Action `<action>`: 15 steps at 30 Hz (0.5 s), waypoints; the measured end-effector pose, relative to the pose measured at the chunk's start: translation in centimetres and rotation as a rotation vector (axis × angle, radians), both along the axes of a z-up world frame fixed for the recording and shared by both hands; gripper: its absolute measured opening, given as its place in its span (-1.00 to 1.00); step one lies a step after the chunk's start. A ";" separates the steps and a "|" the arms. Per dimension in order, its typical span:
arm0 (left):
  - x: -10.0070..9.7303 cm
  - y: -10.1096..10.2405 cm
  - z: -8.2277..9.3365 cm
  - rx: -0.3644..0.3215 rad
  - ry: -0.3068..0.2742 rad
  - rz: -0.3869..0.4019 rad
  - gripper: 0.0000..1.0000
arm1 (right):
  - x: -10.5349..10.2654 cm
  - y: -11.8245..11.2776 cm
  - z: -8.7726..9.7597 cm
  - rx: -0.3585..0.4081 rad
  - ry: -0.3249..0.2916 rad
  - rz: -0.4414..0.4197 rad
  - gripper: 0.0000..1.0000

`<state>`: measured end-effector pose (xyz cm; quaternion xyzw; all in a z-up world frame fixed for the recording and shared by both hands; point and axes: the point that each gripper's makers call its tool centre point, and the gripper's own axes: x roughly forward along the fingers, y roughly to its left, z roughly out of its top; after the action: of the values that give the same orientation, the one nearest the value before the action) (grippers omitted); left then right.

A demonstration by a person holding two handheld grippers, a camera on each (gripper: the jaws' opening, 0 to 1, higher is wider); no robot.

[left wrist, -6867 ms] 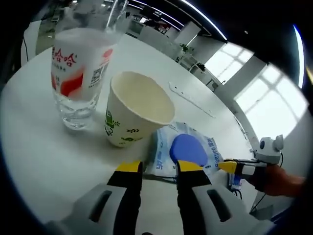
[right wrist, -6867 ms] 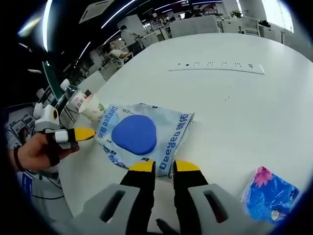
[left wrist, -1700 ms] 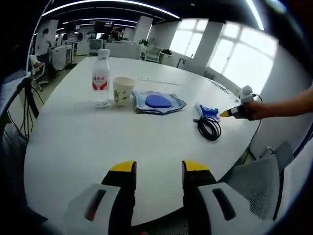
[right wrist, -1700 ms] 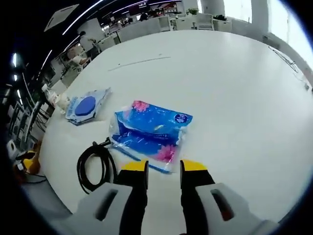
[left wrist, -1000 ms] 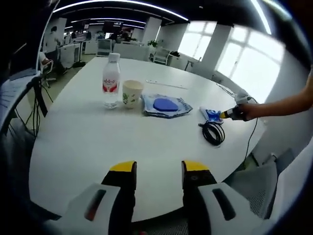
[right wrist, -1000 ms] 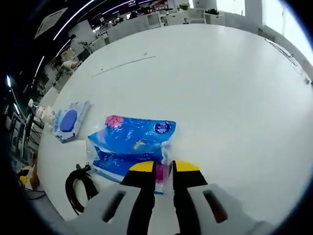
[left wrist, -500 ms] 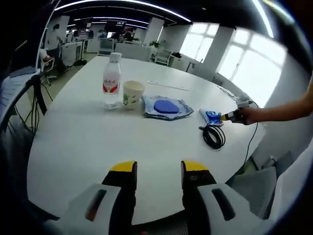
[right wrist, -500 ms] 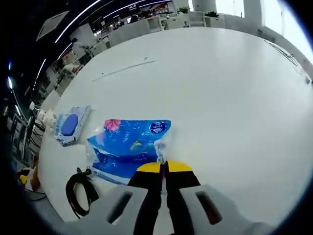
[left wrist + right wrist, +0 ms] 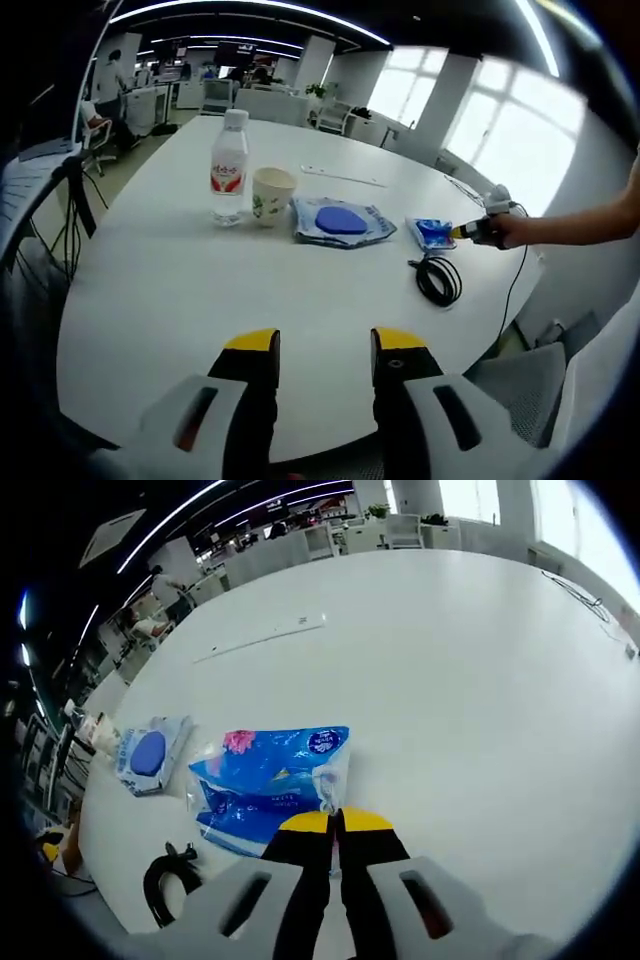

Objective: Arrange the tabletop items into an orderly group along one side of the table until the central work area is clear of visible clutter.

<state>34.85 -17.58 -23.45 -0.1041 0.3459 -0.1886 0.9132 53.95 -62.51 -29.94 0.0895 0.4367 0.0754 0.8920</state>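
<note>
Two grippers: right gripper pinches tissue pack edge, wipes pack beyond; left gripper wide, far back.

Two handheld grippers: the left gripper has grey moulded jaws capped with yellow tips, each jaw carrying a dark oval slot. The right gripper matches it, grey with yellow tips. The person's forearm is unsleeved.
</note>
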 end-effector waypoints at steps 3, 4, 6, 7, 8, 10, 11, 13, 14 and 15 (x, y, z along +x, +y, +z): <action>0.0 0.1 0.2 -0.001 -0.005 0.003 -0.30 | 0.5 0.3 0.4 0.003 -0.007 0.004 -1.00; 0.0 0.2 0.3 -0.002 -0.009 0.007 -0.30 | 0.9 0.5 0.5 0.000 -0.010 0.010 -1.00; 0.0 0.3 0.4 -0.004 -0.009 0.012 -0.30 | 1.4 0.8 0.6 0.001 -0.015 0.017 -1.00; -0.1 0.3 0.3 -0.005 -0.008 0.014 -0.30 | 1.6 0.9 0.7 0.002 -0.018 0.019 -1.00; -0.1 0.3 0.3 -0.006 -0.005 0.015 -0.30 | 1.9 1.1 0.6 0.003 -0.020 0.024 -1.00; -0.2 0.3 0.2 -0.003 0.001 0.010 -0.30 | 2.5 1.4 0.5 0.003 -0.017 0.033 -1.00; -0.2 0.3 0.2 0.000 0.002 0.007 -0.30 | 2.7 1.6 0.5 0.004 -0.018 0.035 -1.00; -0.2 0.3 0.2 0.001 0.004 0.003 -0.30 | 3.2 2.0 0.5 0.007 -0.020 0.040 -1.00; -0.2 0.3 0.3 0.000 0.003 0.002 -0.30 | 3.5 2.4 0.5 0.010 -0.020 0.047 -1.00; -0.1 0.3 0.3 0.000 0.002 0.002 -0.30 | 3.9 2.8 0.6 0.010 -0.023 0.058 -1.00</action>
<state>34.77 -17.28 -23.10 -0.1046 0.3469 -0.1876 0.9130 57.81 -59.73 -29.38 0.0802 0.4283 0.1044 0.8940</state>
